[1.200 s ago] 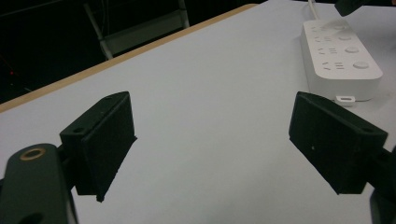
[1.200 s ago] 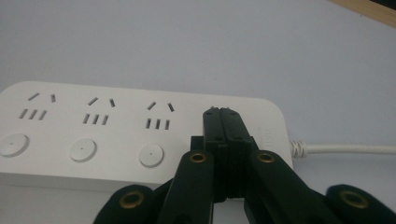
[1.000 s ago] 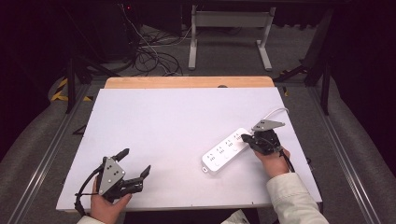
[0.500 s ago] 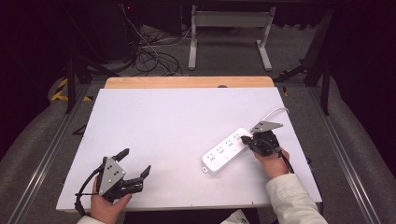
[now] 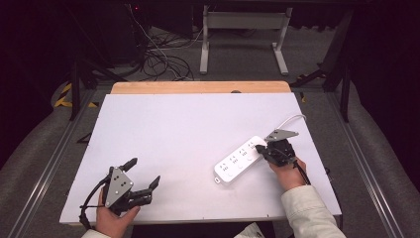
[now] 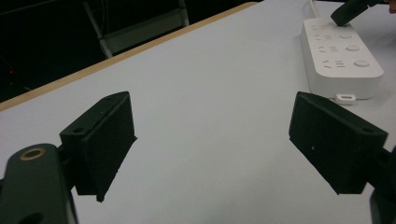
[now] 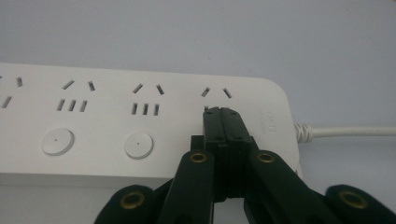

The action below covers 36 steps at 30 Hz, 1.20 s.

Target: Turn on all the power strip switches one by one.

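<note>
A white power strip (image 5: 237, 159) lies slantwise on the white table (image 5: 188, 124), right of centre, and its cable (image 5: 289, 120) runs off toward the far right. My right gripper (image 5: 258, 148) is shut with nothing between its jaws. Its joined tips (image 7: 223, 112) rest on the strip's top (image 7: 116, 121) at the cable end, in line with two round buttons (image 7: 138, 145). My left gripper (image 5: 145, 171) stands open near the front left corner, well away from the strip. Its jaws (image 6: 224, 140) are wide apart over bare table, with the strip (image 6: 343, 60) ahead.
A wooden board edge (image 5: 198, 88) borders the table's far side. Behind it are loose cables (image 5: 163, 59) on the floor and a metal stand (image 5: 242, 39). Metal rails run along both sides of the table.
</note>
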Motion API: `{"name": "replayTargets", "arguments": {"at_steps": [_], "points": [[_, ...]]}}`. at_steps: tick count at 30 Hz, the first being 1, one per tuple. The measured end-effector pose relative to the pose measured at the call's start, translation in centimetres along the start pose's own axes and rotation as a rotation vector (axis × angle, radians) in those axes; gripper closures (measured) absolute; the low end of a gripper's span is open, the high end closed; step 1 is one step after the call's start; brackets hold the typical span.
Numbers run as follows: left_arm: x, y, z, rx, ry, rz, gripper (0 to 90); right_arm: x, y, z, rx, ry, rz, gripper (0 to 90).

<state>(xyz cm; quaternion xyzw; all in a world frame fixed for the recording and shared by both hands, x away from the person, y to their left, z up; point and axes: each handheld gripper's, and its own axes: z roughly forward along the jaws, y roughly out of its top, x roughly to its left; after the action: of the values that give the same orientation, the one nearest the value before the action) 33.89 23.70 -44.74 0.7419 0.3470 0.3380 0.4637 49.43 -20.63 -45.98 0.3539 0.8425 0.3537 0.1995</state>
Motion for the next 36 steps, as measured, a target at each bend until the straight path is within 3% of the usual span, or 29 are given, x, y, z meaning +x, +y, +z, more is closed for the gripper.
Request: {"name": "replayTargets", "arguments": {"at_steps": [25,30,31,34,36], "points": [[0.0,0.0,0.0,-0.003,0.0,0.004,14.8,0.5,0.5,0.2,0.049,-0.032,0.005,90.0],[0.1,0.0,-0.1,-0.004,0.003,0.0,14.8,0.3,0.2,0.0,0.019,-0.026,0.027,90.0],[0.1,0.0,-0.1,-0.003,0.002,0.002,14.8,0.2,0.3,-0.1,0.018,-0.043,0.03,90.0],[0.2,0.0,-0.1,-0.001,0.0,-0.006,14.8,-0.4,-0.1,-0.9,-0.07,-0.003,0.098,90.0],[0.2,0.0,-0.1,-0.002,0.0,-0.009,14.8,-0.2,0.1,-1.4,-0.089,0.006,0.091,90.0]]}}
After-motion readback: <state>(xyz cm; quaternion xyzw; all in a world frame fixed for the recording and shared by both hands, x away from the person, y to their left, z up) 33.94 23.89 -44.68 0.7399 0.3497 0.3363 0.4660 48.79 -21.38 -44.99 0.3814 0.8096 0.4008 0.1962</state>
